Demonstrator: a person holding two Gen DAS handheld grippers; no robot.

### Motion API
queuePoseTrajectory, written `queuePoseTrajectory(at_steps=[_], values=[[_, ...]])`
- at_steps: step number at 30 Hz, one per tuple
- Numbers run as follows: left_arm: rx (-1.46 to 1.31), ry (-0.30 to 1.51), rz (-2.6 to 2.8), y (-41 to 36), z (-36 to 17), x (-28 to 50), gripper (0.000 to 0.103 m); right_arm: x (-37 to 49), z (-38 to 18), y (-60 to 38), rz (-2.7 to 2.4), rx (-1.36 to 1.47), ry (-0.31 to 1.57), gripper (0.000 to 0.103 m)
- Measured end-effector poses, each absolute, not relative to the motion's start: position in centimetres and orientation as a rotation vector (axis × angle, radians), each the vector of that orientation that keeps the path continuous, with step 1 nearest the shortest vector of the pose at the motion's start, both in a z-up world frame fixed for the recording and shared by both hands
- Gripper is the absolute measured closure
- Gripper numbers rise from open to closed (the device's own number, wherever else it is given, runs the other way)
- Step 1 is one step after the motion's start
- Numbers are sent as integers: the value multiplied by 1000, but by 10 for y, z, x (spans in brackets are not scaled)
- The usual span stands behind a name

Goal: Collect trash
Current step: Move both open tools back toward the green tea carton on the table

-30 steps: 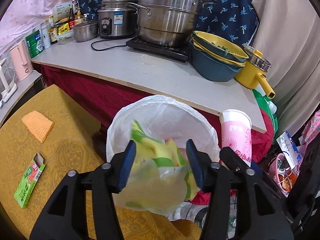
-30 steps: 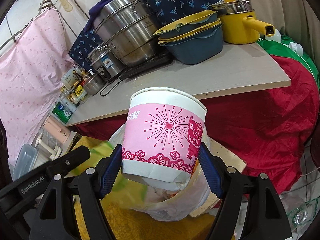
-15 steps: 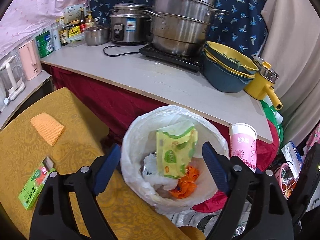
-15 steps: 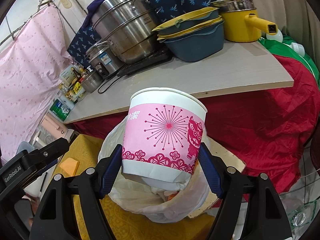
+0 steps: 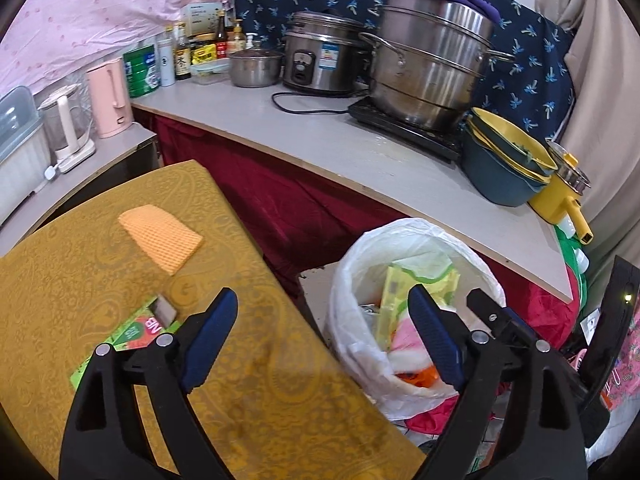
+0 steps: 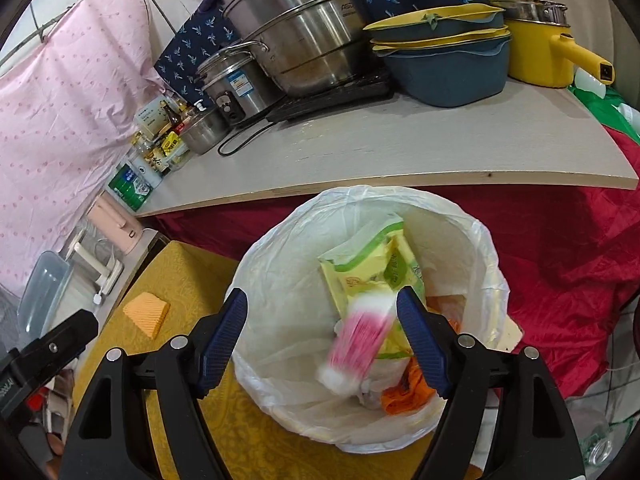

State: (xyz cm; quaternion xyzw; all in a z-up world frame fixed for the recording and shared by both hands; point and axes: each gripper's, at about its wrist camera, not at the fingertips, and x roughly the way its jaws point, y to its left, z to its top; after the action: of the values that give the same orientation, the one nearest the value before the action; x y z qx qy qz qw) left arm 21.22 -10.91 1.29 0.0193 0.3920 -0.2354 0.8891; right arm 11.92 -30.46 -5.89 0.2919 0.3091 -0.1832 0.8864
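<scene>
The left gripper (image 5: 320, 336) sits at the bottom of the frame. Its blue jaws have just been opening and stand wide apart, with nothing between them. Under it is a yellow tablecloth (image 5: 100, 280). An orange cloth (image 5: 160, 238) lies on it at middle left, and a green box (image 5: 132, 332) peeks out by the left jaw. At lower right is a bin with a white bag (image 5: 404, 320), and a yellow-green packet (image 5: 396, 292) is inside. Big silver pots (image 5: 428, 64) stand on the counter (image 5: 320, 148) up top.

Cup (image 6: 360, 340) seen between the right fingers (image 6: 420, 344), inside bin (image 6: 484, 256), wrapper (image 6: 372, 268) lodged beyond it, sponge (image 6: 146, 314) laid left
</scene>
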Motion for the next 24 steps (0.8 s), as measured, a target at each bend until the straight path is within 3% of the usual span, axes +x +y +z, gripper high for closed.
queuePoseTrajectory(at_steps=[24], values=[[53,823,-332,32,-1,199,14,155,-30,-172,-167,470,690,28]])
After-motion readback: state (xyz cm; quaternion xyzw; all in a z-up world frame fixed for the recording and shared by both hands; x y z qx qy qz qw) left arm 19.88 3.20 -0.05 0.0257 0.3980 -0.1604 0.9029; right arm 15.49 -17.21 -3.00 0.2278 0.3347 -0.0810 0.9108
